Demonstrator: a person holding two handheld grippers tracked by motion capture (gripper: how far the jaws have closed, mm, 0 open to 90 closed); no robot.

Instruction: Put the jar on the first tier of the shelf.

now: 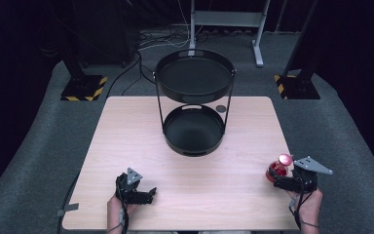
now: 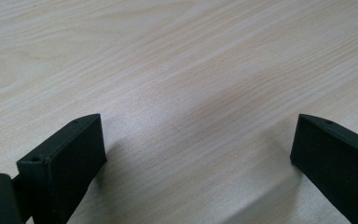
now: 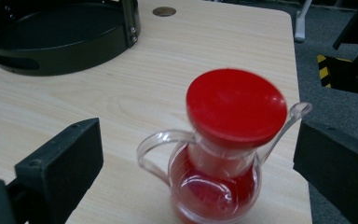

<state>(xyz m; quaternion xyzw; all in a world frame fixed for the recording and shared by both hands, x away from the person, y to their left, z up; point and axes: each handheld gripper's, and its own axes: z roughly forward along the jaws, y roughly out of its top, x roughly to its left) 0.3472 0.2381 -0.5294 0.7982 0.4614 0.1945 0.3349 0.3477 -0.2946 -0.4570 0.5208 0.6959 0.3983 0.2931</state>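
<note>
A person is holding two grippers at the near edge of a pale wooden table [image 1: 126, 131]. The left gripper [image 1: 146, 195] is resting open with nothing between its jaws. Near the right edge, the right gripper [image 1: 278, 181] is open around a small clear jug [image 3: 214, 182] with a red lid [image 3: 237, 106]. A black two-tier tray stand [image 1: 194, 78] is sitting towards the far edge. No writing is readable.

left tool [image 1: 148, 194] jaws apart, right tool [image 1: 278, 178] likewise

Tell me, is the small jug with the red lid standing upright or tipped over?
Upright. The jug stands on its base on the table, its red lid on top.
</note>
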